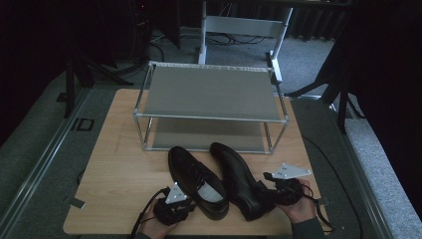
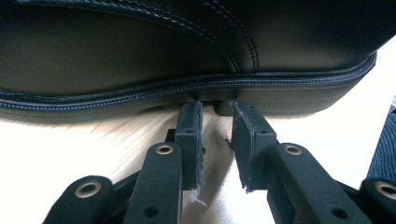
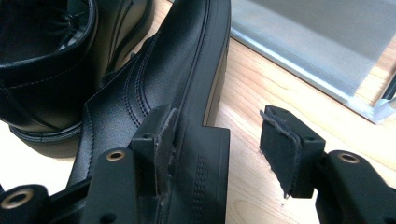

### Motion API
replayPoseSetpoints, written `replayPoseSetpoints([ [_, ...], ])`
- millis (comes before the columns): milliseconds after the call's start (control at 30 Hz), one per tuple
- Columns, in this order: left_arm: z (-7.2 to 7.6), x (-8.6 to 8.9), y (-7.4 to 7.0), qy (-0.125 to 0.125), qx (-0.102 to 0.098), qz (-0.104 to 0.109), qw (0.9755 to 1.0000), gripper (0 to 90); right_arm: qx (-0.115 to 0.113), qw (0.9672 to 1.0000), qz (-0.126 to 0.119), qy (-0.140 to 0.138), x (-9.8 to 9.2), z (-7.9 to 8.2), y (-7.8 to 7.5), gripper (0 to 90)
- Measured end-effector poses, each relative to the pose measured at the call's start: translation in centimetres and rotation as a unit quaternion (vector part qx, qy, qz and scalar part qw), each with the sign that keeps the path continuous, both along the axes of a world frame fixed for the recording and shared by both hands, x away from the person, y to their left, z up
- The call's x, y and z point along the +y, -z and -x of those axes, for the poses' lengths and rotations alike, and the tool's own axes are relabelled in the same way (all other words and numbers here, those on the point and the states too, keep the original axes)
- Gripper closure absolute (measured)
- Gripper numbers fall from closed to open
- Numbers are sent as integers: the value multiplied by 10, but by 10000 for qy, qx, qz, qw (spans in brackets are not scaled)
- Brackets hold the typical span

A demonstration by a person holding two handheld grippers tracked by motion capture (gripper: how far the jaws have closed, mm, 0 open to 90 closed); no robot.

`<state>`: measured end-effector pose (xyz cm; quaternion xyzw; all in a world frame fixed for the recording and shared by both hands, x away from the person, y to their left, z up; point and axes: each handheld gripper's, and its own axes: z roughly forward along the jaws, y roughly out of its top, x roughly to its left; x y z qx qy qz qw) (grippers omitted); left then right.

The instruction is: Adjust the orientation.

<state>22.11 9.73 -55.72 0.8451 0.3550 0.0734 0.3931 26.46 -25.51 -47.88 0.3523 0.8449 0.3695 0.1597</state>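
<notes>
Two black leather shoes lie on the wooden surface [image 1: 119, 164], with a two-tier metal shoe rack [image 1: 209, 92] standing beyond them, both of its tiers bare.

The left hand-held gripper [image 1: 175, 205] sits at the near edge of the surface, right beside the left shoe [image 1: 196, 181]. In the left gripper view its jaws point straight at the side of that shoe [image 2: 187, 51]; they stand slightly apart with bare wood showing between them, and their tips reach the edge of the sole near the notch in front of the heel. They hold nothing.

The right hand-held gripper [image 1: 284, 191] is at the heel end of the right shoe [image 1: 239, 179], which lies tipped onto its side. In the right gripper view the jaws are spread wide: the left jaw's pad rests against the shoe's upper by the heel [image 3: 187, 154], while the right jaw stands well clear of the sole, over bare wood. The left shoe's opening lies beyond, to the gripper's left [image 3: 46, 51], and the rack's lower tier [image 3: 322, 42] lies ahead to its right.
</notes>
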Motion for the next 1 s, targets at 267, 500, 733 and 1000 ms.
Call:
replayPoseSetpoints([
  [267, 1, 0, 0, -4, -2, 9, 10000, 713, -9, 10000, -29, 51, -4, -3, -1, 438],
  [500, 0, 0, 0, 8, 42, 57, 10000, 707, -107, 9988, -131, 470, -17, -9, -3, 497],
  [733, 0, 1, 1, -5, 47, 81, 10000, 707, -67, 9967, -169, 789, -29, -20, -1, 478],
  [1000, 0, 1, 1, -9, 44, 92, 9999, 706, 32, 9912, 22, 1322, -44, -35, 5, 508],
])
